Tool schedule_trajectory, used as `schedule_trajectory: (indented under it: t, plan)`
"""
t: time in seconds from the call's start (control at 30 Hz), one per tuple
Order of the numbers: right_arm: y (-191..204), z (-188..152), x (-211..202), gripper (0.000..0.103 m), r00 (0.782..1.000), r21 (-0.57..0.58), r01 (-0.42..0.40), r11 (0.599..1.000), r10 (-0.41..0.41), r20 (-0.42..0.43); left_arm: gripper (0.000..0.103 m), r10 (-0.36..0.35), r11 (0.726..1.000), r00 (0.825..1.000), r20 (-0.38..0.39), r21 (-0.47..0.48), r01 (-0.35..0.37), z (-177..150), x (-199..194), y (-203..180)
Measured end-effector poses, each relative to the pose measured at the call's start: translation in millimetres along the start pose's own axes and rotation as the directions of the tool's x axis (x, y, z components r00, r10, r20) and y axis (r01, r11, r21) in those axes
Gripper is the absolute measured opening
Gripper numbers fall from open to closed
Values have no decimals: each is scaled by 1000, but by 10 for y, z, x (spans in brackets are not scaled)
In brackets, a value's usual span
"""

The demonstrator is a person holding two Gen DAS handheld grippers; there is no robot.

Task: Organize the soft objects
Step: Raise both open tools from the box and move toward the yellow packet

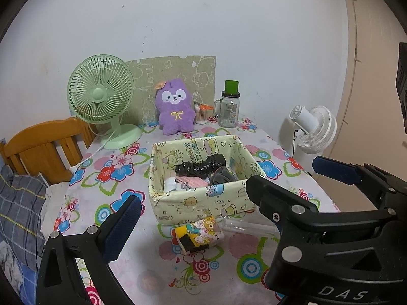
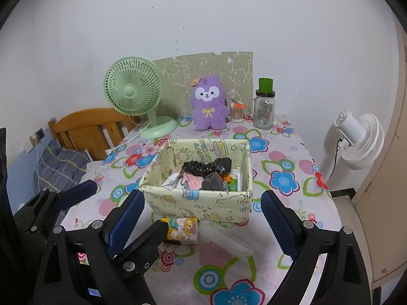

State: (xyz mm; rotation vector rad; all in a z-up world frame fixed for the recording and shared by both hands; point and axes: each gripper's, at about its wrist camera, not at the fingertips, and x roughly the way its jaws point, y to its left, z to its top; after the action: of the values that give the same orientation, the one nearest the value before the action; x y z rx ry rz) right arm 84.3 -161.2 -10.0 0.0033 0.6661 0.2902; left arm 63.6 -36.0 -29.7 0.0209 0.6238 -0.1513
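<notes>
A fabric box printed with cartoons stands mid-table. It holds a black crinkled piece, a grey cloth and pink and white items. A small soft pack with cartoon bears lies against its front wall. A purple plush sits upright at the back. My left gripper and right gripper are both open in front of the box and hold nothing. They overlap: one black left finger reaches between the right gripper's pads, just short of the pack.
A green desk fan stands back left, its cord trailing over the table's left edge. A glass jar with a green lid and a cotton-swab pot stand beside the plush. A clear plastic piece lies by the pack. A white fan stands off the right edge and a wooden chair off the left.
</notes>
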Motion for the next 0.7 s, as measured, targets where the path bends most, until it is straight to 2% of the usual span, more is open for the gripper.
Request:
schedule_trajectory:
  t: [0.3,0.7]
  plan:
    - [14,-101,91,94,1000,-11,-7,1000,7,-22,103,-2,999,1000,-24,-33,1,-132,100,41]
    - [-34,-241,271,94,999,-24,-2,1000,1,-45,103,-25,1000,998,-60,-9,24,-274,312,12]
